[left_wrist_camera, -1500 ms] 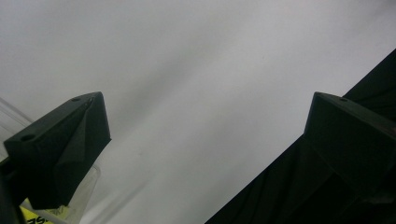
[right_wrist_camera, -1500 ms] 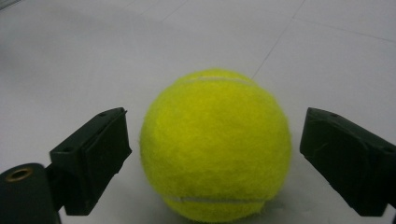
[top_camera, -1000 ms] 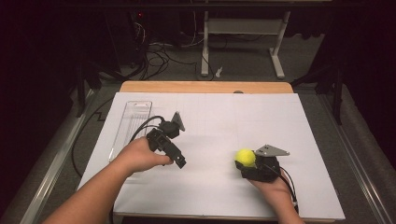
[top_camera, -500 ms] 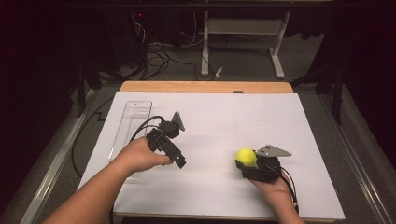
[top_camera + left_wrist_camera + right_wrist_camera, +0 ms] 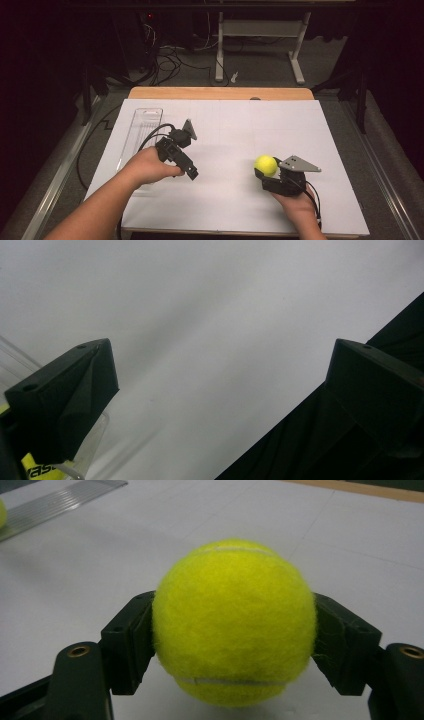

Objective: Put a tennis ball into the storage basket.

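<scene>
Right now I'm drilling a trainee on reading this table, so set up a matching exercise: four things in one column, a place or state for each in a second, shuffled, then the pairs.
Column one:
1. tennis ball
2. left hand-held gripper
3. clear plastic tray
4. right hand-held gripper

Column two:
A. lies along the left side of the white sheet
B. jaws apart with nothing between them
C. yellow, squeezed between two black jaws
D. shut on the ball, at the right of the sheet

Pairs: 1-C, 2-B, 3-A, 4-D
</scene>
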{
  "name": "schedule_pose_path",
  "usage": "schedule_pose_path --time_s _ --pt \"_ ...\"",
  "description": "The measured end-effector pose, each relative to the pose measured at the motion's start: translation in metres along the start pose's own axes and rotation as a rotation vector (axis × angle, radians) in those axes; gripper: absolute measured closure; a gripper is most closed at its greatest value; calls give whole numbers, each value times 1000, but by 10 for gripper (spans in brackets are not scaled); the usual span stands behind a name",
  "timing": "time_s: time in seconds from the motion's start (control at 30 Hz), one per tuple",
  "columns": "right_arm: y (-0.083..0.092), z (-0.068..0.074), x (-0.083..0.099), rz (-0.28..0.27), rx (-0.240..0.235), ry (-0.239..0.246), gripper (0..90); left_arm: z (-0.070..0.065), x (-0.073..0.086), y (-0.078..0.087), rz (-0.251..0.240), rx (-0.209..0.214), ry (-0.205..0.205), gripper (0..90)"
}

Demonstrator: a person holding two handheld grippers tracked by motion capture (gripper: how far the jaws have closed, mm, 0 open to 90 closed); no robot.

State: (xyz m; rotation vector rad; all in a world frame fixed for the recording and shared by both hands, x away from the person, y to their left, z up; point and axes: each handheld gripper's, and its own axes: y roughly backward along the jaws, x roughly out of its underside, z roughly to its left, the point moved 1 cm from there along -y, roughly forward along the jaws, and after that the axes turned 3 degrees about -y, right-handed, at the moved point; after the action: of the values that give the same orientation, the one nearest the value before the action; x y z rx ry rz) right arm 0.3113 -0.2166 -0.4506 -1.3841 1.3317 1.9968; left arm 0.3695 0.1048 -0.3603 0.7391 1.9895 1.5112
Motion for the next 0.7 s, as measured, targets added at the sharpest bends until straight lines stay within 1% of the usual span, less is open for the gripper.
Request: schedule_pose_path --time_s 0.17,0.27,0.3,0.33,0.47,0.53,0.7 --pt "6 3 -2 -47 -5 -5 277 -1 0 0 -1 7 -2 17" --pt "9 4 -3 -79 -21 -13 277 -1 0 0 -3 6 -1 17" --pt "11 5 -3 -100 -26 -10 277 -1 -1 0 -1 6 -2 17" --pt "11 5 -3 -100 -26 -10 277 -1 -1 0 -1 6 -2 17" --pt "15 7 -4 -134 -29 -5 276 -1 -1 0 -3 8 -1 17" --pt "17 8 -4 -156 -32 -10 276 -1 0 0 -2 8 0 17" --pt "18 9 -4 -161 -35 -3 276 -1 0 1 -4 8 4 17"
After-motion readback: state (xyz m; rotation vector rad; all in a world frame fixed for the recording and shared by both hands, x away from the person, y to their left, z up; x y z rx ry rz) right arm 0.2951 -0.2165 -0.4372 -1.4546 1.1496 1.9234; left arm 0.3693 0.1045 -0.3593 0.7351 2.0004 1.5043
